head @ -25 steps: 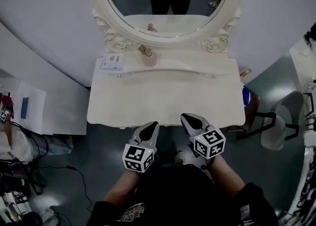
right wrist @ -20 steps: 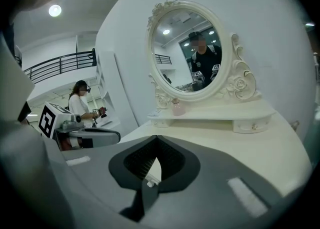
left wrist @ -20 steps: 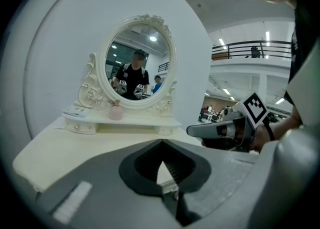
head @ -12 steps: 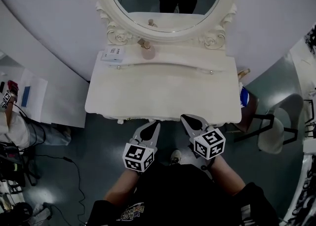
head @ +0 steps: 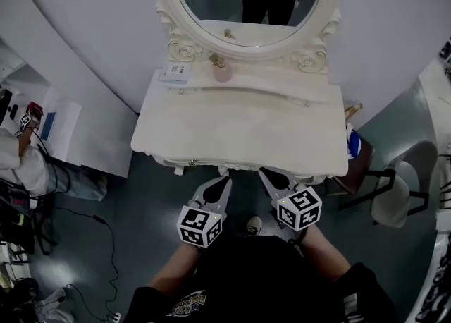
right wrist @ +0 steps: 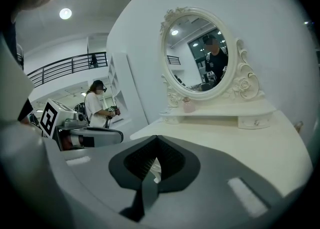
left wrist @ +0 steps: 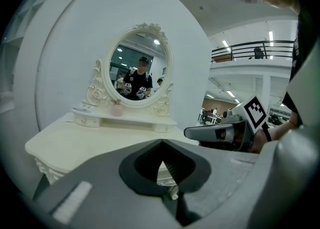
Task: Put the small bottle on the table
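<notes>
- The left claw (head: pixel 218 185) and right claw (head: pixel 268 175) are both clenched on nothing, their tips just short of the front edge of the cream-white carved dressing table (head: pixel 239 128).
- The small pink round bottle (head: pixel 223 70) stands on the table's raised back shelf, below the oval white-framed mirror (head: pixel 248 4) and near a flat white box (head: pixel 175 71).
- A glossy grey floor (head: pixel 134 216) surrounds the table.
- Compared with half a second ago, the table sits further right in the head view, and the bottle is unmoved on the shelf.

Bright, even indoor light from a round white ceiling lamp (right wrist: pixel 65 13); my pale cream tabletop (head: pixel 239 128) appears evenly lit. Fisheye curvature bends edges; black vignetting rings my gripper views.
</notes>
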The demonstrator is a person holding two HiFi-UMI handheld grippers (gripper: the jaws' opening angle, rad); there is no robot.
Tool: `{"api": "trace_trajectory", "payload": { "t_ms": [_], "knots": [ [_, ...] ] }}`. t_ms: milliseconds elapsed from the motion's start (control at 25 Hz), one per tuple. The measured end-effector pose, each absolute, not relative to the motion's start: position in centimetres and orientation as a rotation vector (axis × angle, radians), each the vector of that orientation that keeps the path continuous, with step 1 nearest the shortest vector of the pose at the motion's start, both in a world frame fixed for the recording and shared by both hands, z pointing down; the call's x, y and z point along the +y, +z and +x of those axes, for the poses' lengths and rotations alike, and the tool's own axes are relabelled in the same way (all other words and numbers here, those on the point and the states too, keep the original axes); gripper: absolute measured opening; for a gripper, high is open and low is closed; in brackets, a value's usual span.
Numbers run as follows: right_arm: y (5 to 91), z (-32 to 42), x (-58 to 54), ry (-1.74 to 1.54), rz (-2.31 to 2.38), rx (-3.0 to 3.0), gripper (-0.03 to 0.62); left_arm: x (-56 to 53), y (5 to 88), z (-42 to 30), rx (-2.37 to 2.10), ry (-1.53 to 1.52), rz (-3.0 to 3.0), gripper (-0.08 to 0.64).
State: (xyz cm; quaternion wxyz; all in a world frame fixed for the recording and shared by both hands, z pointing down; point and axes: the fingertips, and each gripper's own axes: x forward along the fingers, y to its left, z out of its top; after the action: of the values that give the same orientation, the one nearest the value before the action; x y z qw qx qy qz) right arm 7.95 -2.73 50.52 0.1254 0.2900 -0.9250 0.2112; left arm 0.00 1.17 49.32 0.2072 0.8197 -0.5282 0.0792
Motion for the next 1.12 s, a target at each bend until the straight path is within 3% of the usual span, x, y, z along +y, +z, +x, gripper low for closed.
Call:
{"api": "trace_trajectory", "payload": {
  "t_ms": [1120],
  "knots": [
    [49.5, 7.4, -1.1, 0.572, 0.789, -2.745, 0.028, 3.0, 48.4, -1.0, -1.556, 0.218, 2.259, 0.0]
  ]
}}
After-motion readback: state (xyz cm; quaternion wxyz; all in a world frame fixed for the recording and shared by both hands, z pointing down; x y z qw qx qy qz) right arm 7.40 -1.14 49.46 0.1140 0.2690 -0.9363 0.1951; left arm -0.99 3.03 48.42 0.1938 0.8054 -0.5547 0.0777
